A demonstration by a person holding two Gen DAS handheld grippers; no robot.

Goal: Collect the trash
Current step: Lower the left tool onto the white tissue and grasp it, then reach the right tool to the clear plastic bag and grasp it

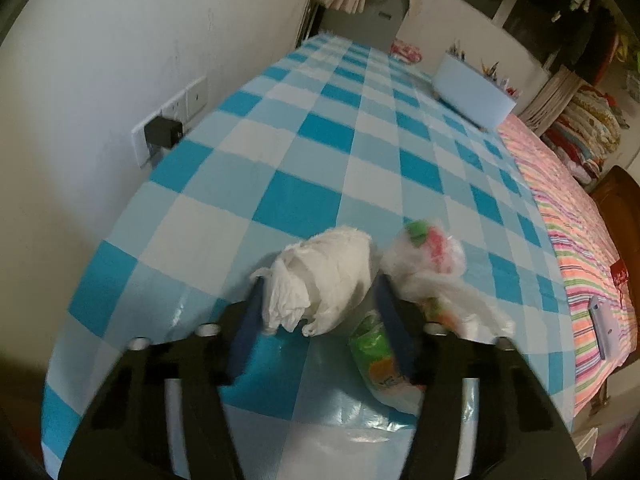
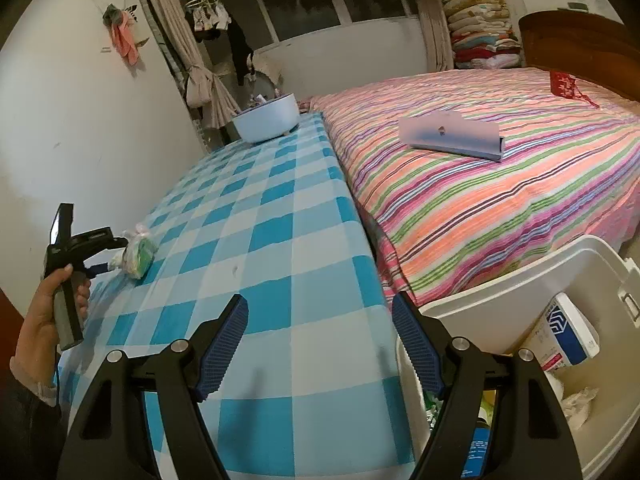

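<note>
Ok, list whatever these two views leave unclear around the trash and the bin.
- Left wrist view: whether the left gripper presses the crumpled tissue; contact unclear.
- Left wrist view: green snack wrapper, partly behind the finger.
- Right wrist view: white bin, cut off by the edge; the right gripper hides its contents.

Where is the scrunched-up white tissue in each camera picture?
Left wrist view: crumpled white tissue lies low in the middle, between the left gripper fingers.
Right wrist view: only a white scrap at far left, by the green wrapper.
Shared landmark: the blue checked tablecloth.
</note>
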